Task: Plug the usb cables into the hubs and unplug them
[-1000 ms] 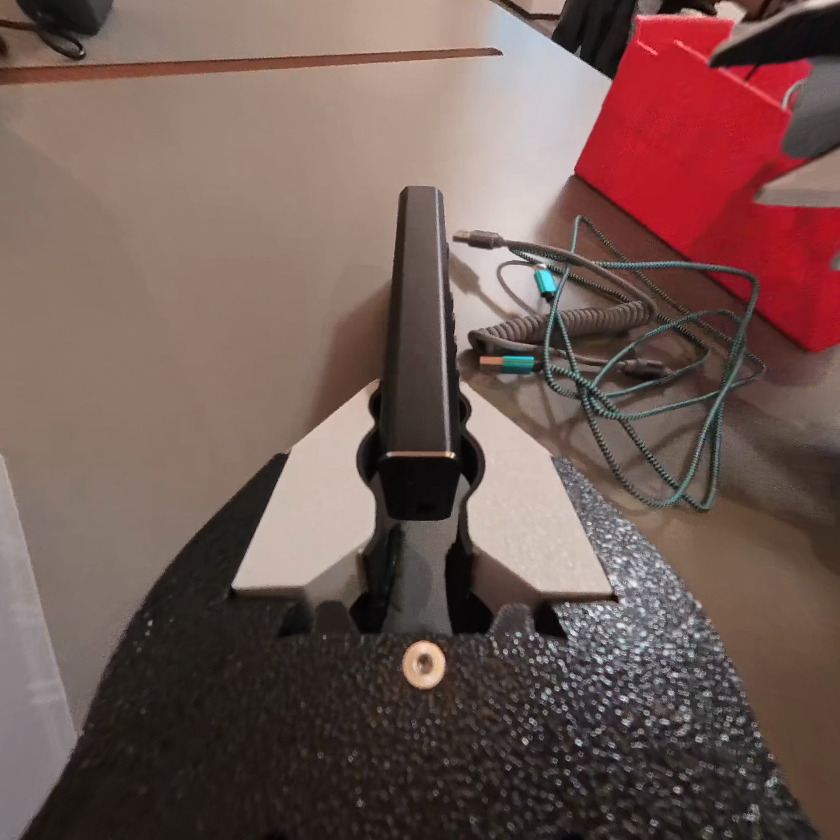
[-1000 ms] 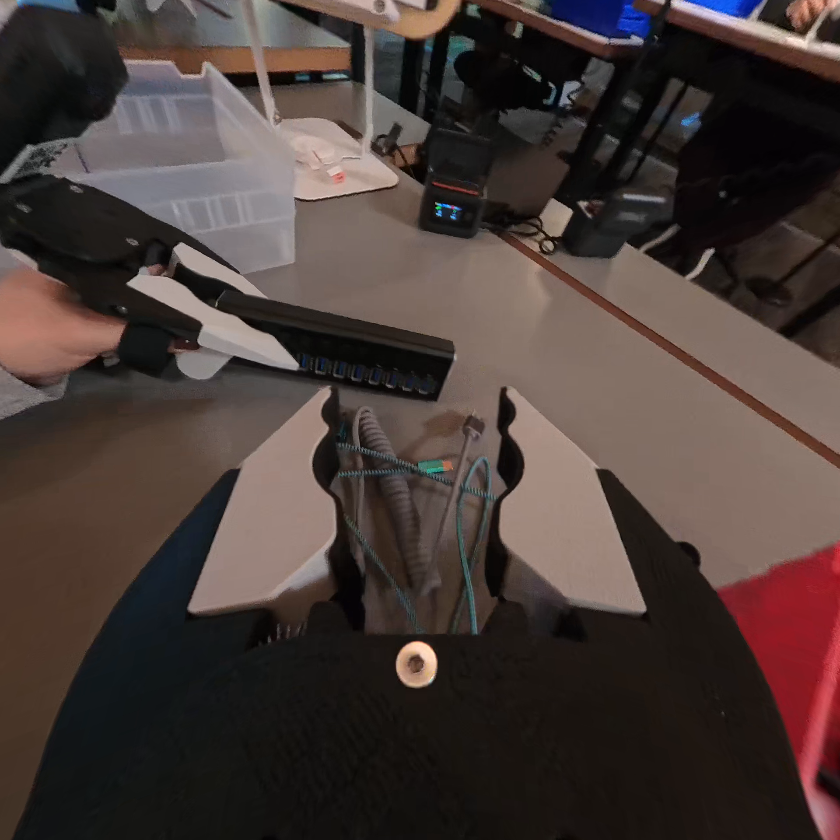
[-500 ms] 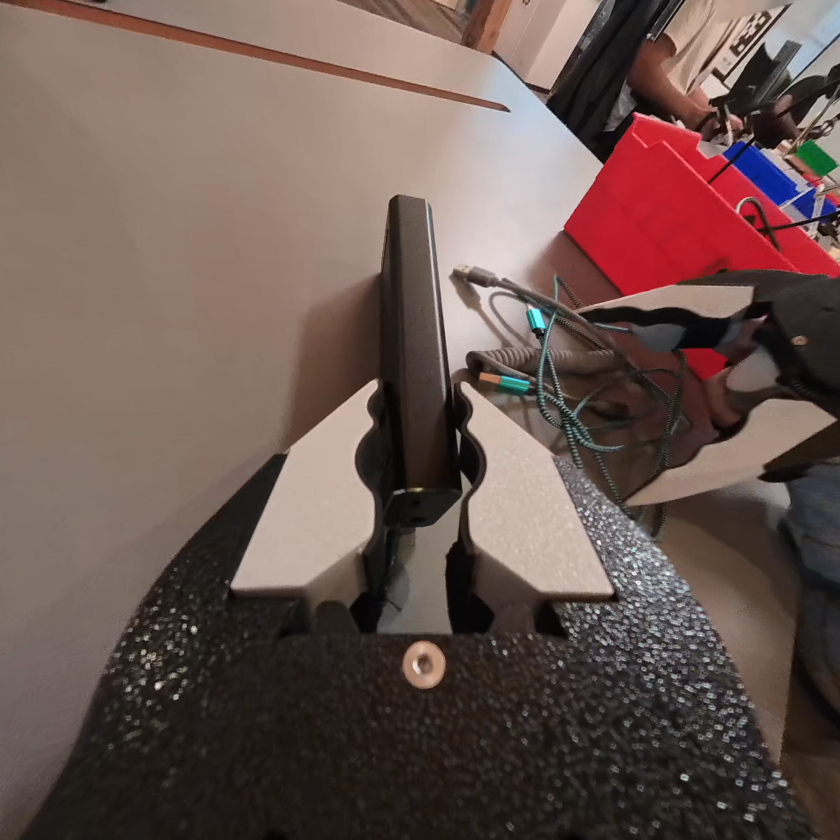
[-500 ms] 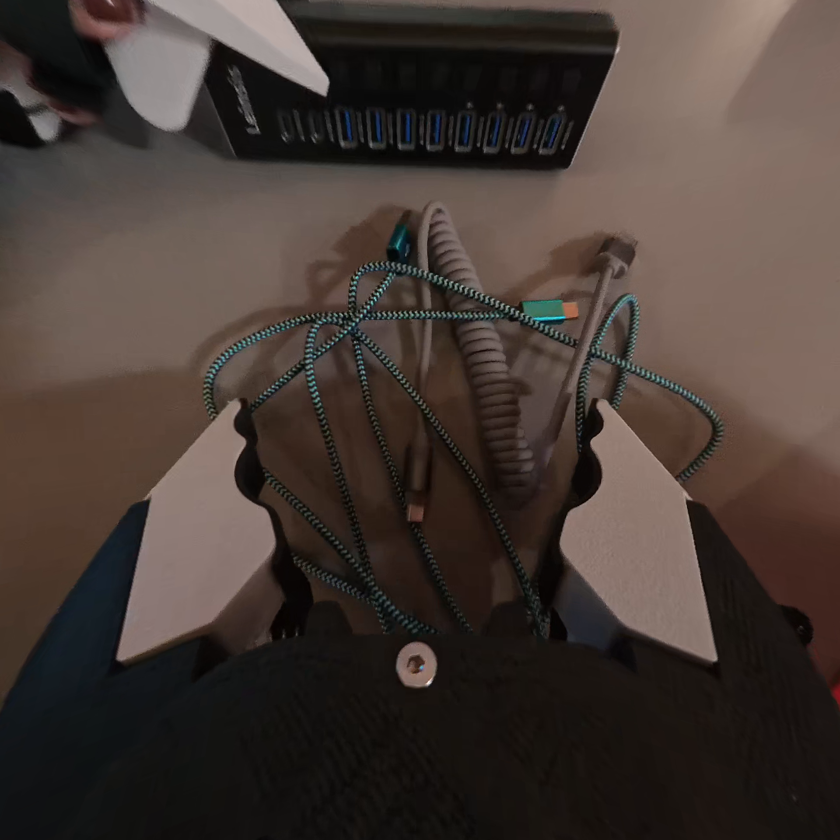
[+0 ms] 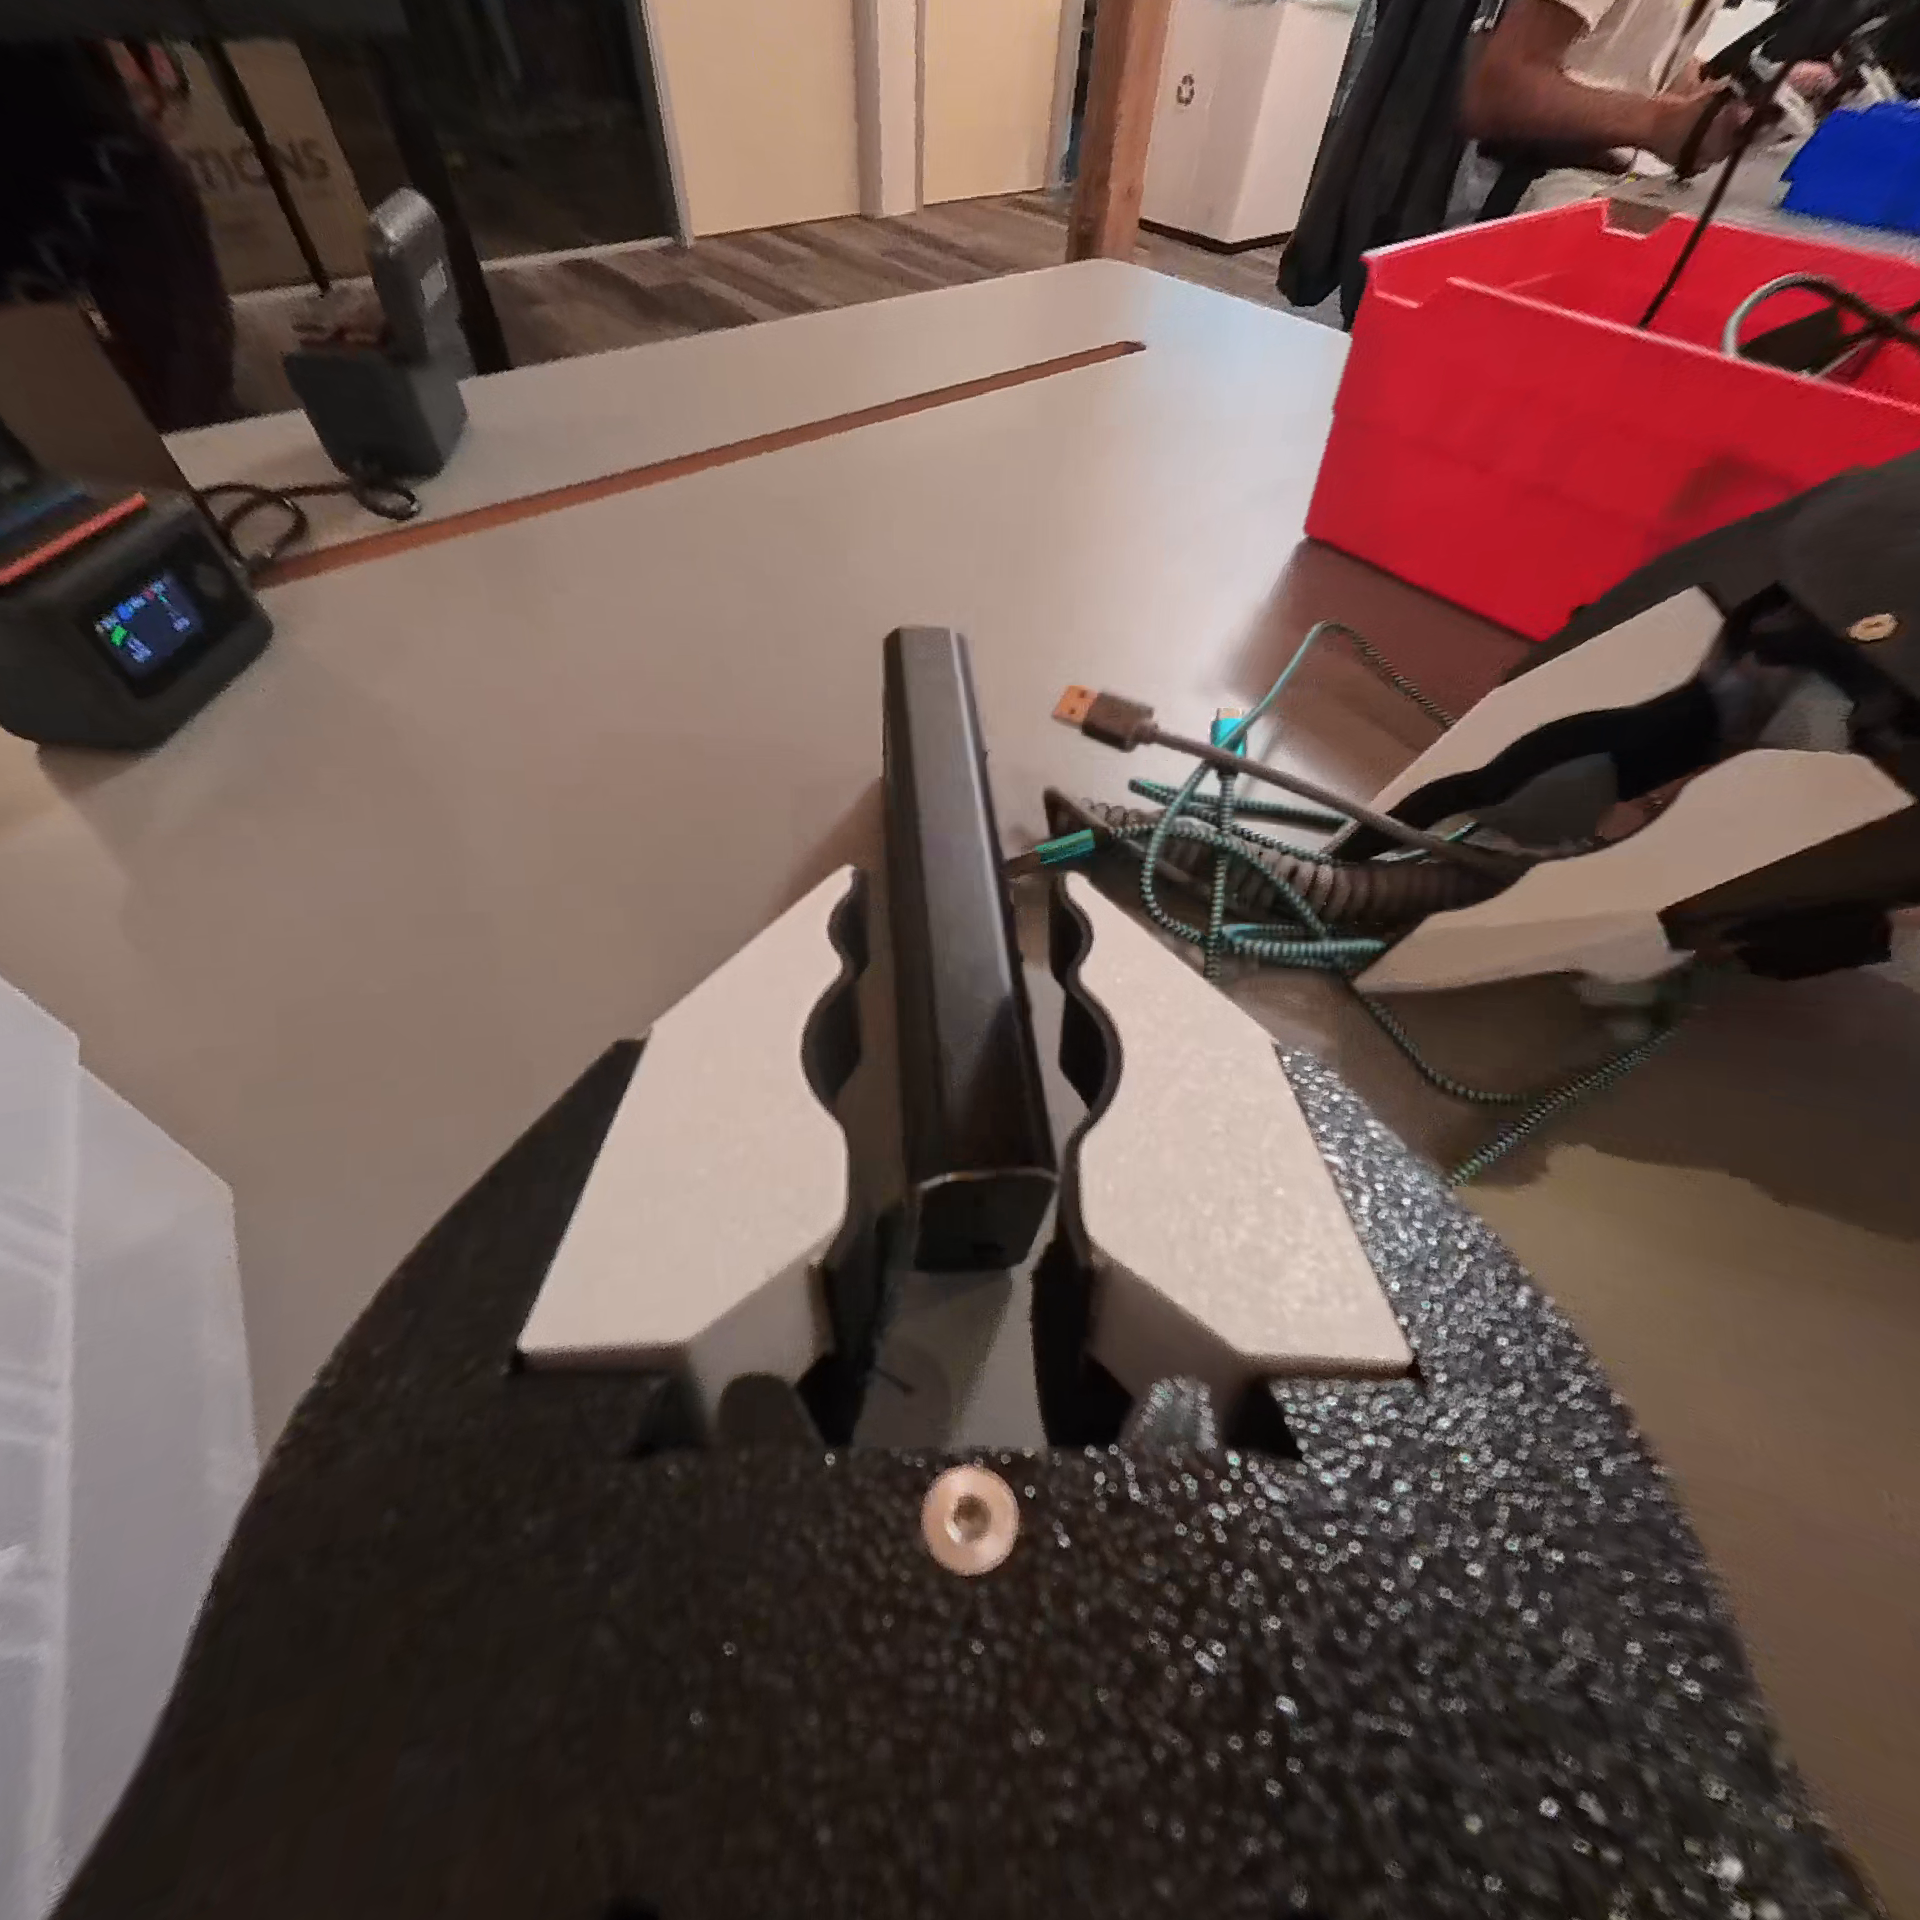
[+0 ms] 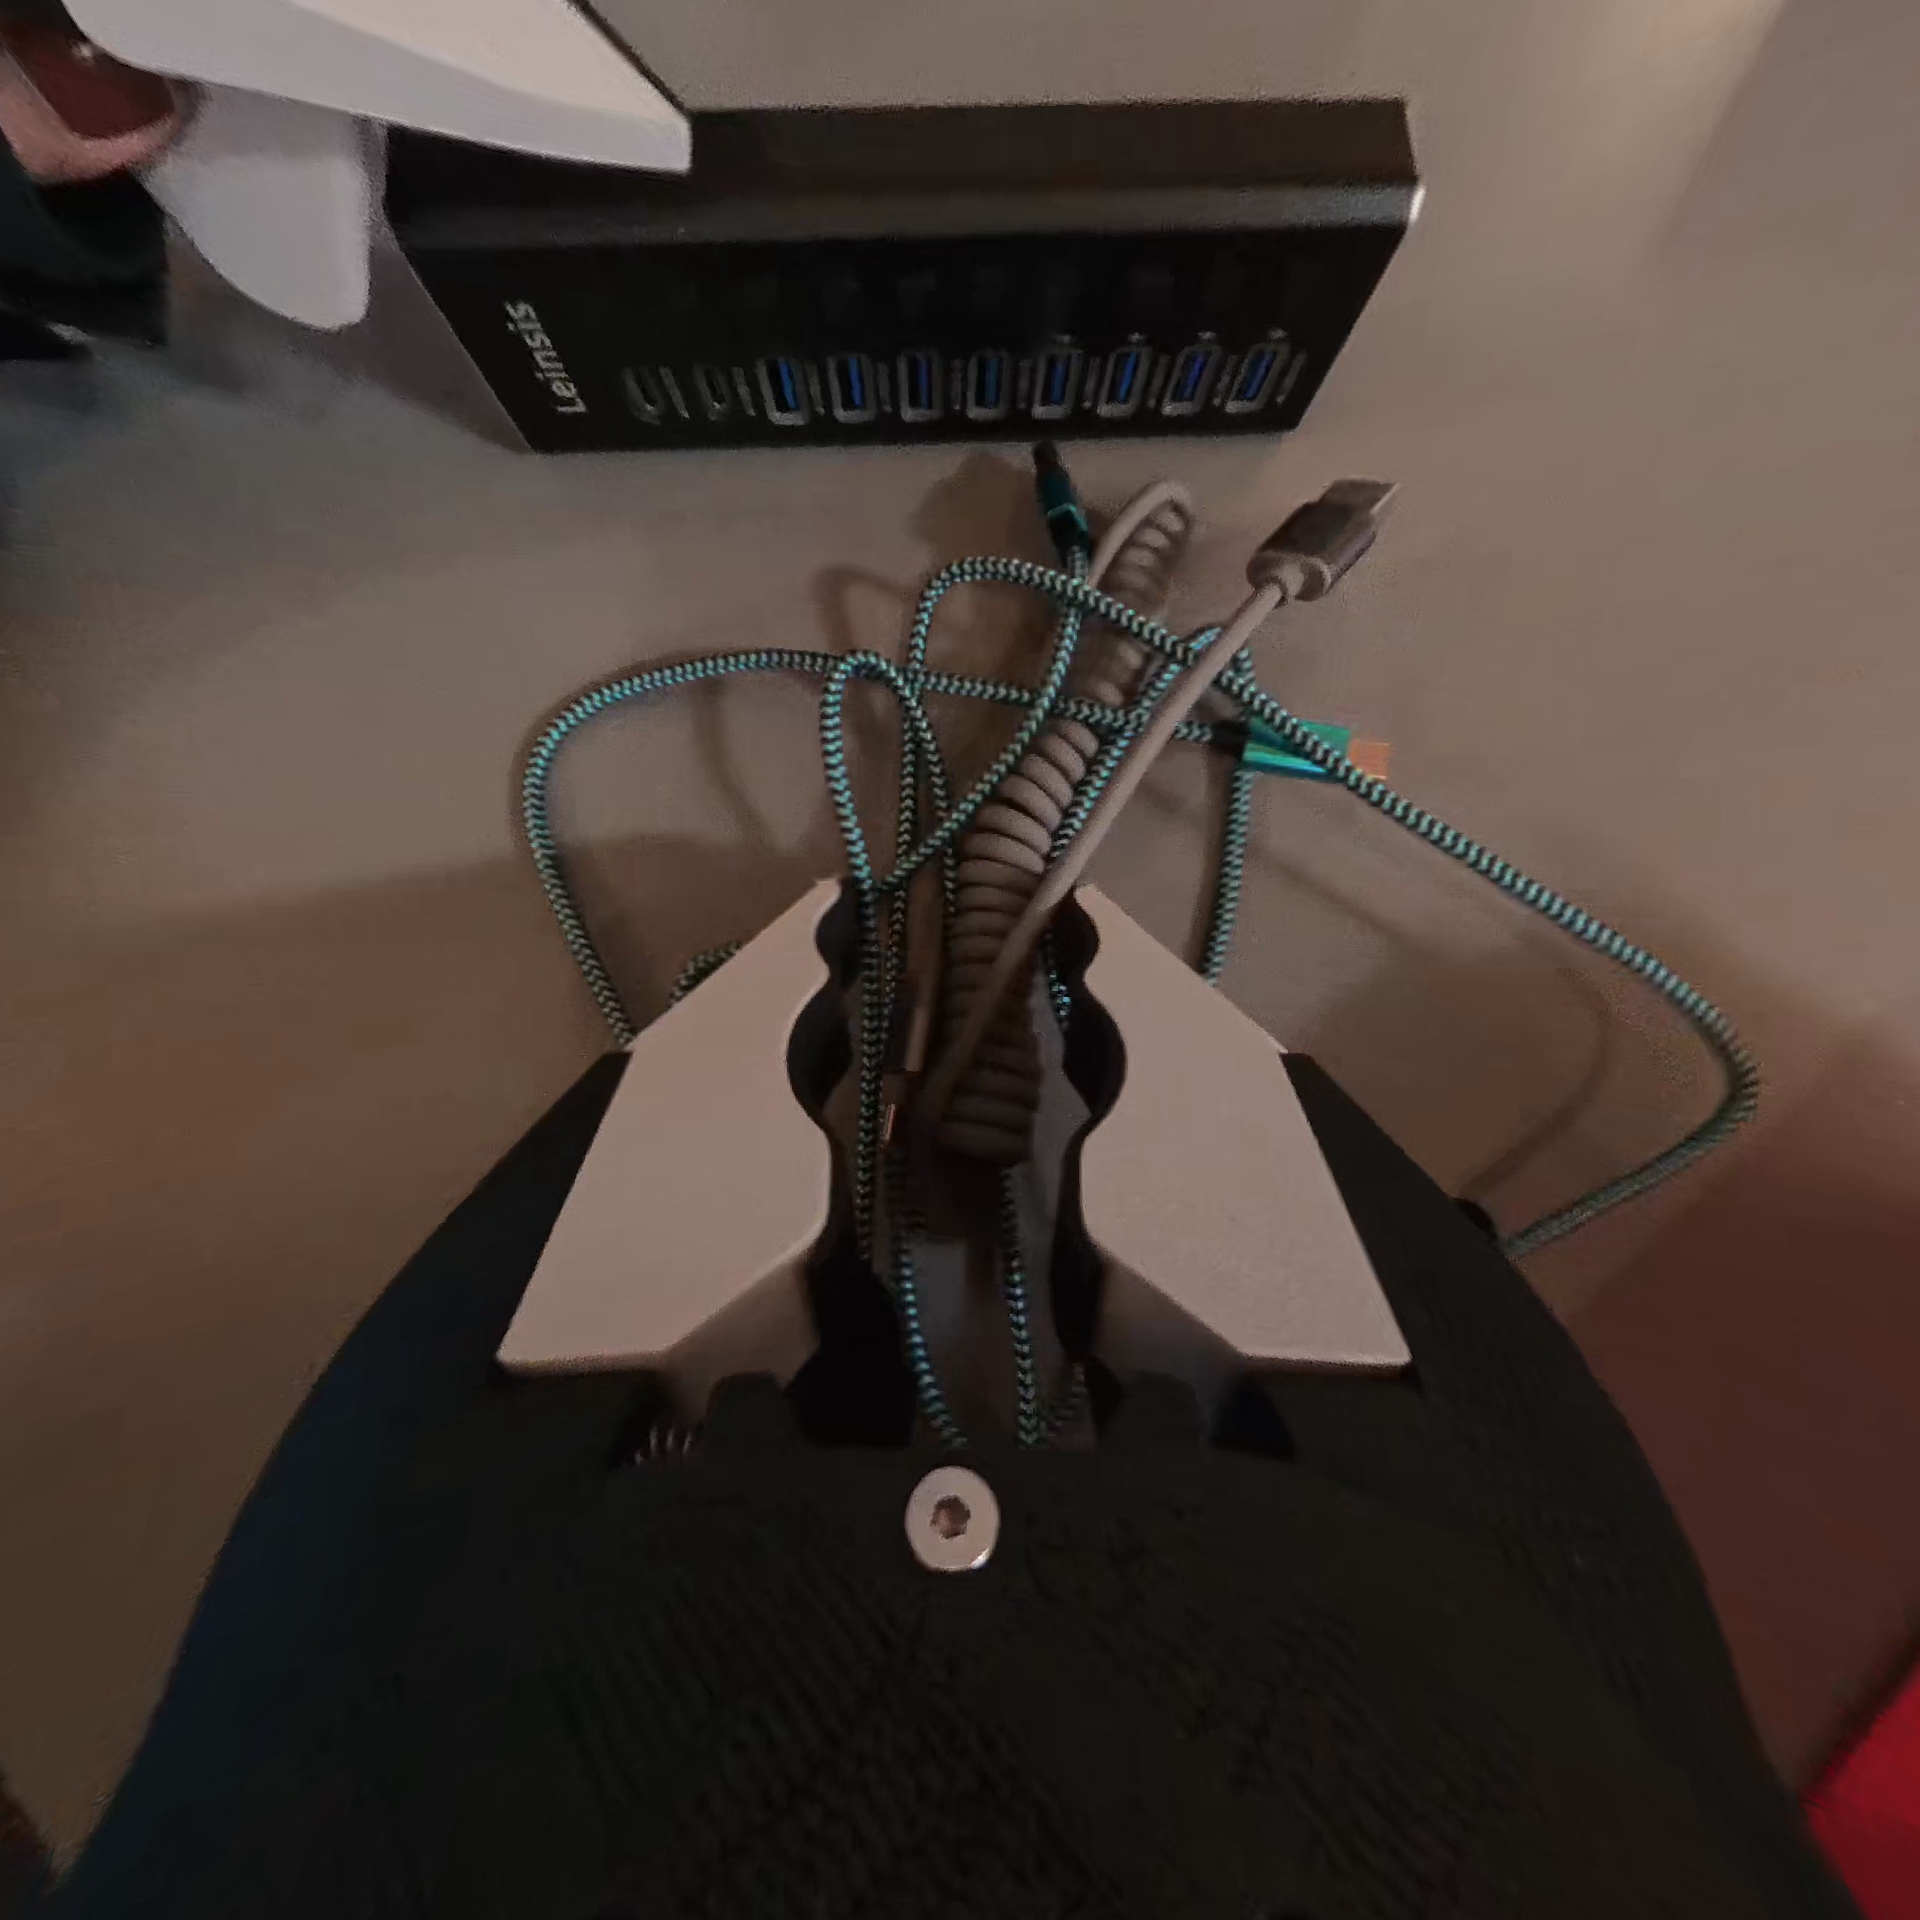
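Note:
My left gripper (image 5: 961, 888) is shut on the near end of a long black USB hub (image 5: 940, 883) that stands on its edge on the grey table (image 5: 582, 790). In the right wrist view the hub (image 6: 935, 260) lies across the top, its row of blue ports (image 6: 966, 384) facing me, with a left finger (image 6: 416, 73) on its left end. My right gripper (image 6: 956, 904) is shut on a grey coiled cable (image 6: 1023, 831), whose USB plug (image 6: 1330, 530) is raised toward the ports. A teal braided cable (image 6: 727, 675) is tangled around it. The right gripper (image 5: 1382, 894) shows right of the hub.
A red bin (image 5: 1558, 436) stands at the back right. A black device with a small screen (image 5: 125, 634) and another dark device (image 5: 384, 395) sit at the back left. A clear plastic tub (image 5: 62, 1403) is at the left edge. A person stands far behind.
My right gripper has closed on the grey cable and its plug has risen off the table toward the hub. My left gripper keeps hold of the hub and has tilted upward.

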The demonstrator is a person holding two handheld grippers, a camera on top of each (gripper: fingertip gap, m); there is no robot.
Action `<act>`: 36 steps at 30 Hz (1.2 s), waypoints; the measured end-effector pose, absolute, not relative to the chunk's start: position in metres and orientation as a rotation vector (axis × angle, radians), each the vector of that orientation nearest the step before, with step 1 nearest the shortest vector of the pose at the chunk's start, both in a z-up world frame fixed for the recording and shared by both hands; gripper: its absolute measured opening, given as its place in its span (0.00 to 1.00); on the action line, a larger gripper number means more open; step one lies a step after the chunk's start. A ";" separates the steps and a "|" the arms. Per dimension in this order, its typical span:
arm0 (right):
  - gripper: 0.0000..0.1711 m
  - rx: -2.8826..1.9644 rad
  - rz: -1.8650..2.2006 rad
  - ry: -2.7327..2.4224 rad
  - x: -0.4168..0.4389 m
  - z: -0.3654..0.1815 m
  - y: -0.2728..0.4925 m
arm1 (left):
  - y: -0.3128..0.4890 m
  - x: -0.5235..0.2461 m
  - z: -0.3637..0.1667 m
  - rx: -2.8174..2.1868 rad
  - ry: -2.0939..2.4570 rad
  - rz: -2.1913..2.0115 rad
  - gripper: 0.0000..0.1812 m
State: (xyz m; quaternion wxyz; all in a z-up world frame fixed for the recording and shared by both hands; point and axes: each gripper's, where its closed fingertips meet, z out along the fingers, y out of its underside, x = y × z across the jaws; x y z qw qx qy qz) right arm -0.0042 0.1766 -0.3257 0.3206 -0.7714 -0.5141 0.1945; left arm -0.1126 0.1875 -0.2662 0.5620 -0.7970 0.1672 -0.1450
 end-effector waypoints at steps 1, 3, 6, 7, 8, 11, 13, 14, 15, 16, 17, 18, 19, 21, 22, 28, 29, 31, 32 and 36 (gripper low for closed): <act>0.16 -1.992 0.445 -1.354 -0.003 -0.323 0.179 | 0.187 -0.112 -0.265 -1.869 0.401 -0.330 0.18; 0.06 -1.930 0.286 -1.380 0.002 -0.319 0.184 | 0.187 -0.112 -0.263 -1.858 0.411 -0.313 0.17; 0.04 -1.882 0.211 -1.439 0.003 -0.320 0.182 | 0.187 -0.112 -0.264 -1.861 0.416 -0.309 0.17; 0.03 -1.881 0.218 -1.444 0.003 -0.319 0.181 | 0.187 -0.112 -0.265 -1.863 0.414 -0.311 0.17; 0.03 -1.881 0.226 -1.443 0.004 -0.317 0.180 | 0.187 -0.112 -0.265 -1.866 0.413 -0.312 0.17; 0.02 -1.879 0.246 -1.430 0.007 -0.311 0.180 | 0.188 -0.113 -0.266 -1.867 0.409 -0.314 0.17; 0.02 -1.872 0.242 -1.428 0.010 -0.308 0.180 | 0.187 -0.113 -0.265 -1.866 0.408 -0.319 0.17; 0.01 -1.871 0.257 -1.417 0.011 -0.306 0.180 | 0.187 -0.112 -0.265 -1.867 0.407 -0.322 0.16; 0.02 -1.869 0.281 -1.400 0.011 -0.303 0.180 | 0.188 -0.112 -0.266 -1.869 0.406 -0.324 0.16; 0.03 -1.876 0.307 -1.387 0.012 -0.301 0.179 | 0.188 -0.112 -0.266 -1.872 0.406 -0.325 0.16; 0.06 -1.888 0.329 -1.377 0.013 -0.299 0.179 | 0.188 -0.112 -0.267 -1.875 0.405 -0.326 0.16; 0.10 -1.893 0.353 -1.364 0.014 -0.298 0.179 | 0.188 -0.112 -0.268 -1.878 0.406 -0.328 0.16; 0.12 -1.895 0.383 -1.351 0.014 -0.295 0.179 | 0.188 -0.112 -0.268 -1.883 0.404 -0.331 0.16; 0.16 -1.899 0.418 -1.326 0.015 -0.290 0.180 | 0.188 -0.112 -0.270 -1.889 0.401 -0.341 0.16; 0.16 -1.894 0.424 -1.323 0.015 -0.288 0.181 | 0.188 -0.112 -0.270 -1.890 0.398 -0.346 0.16; 0.19 -1.956 0.453 -1.396 0.008 -0.302 0.177 | 0.188 -0.112 -0.270 -1.893 0.397 -0.347 0.17; 0.19 -1.956 0.430 -1.396 0.008 -0.303 0.180 | 0.188 -0.112 -0.271 -1.894 0.397 -0.348 0.17; 0.17 -1.969 0.421 -1.405 0.007 -0.306 0.181 | 0.188 -0.112 -0.271 -1.894 0.395 -0.352 0.17; 0.12 -1.973 0.406 -1.411 0.007 -0.308 0.182 | 0.188 -0.112 -0.270 -1.892 0.394 -0.355 0.16; 0.03 -1.934 0.323 -1.396 0.011 -0.300 0.187 | 0.188 -0.111 -0.270 -1.894 0.396 -0.359 0.16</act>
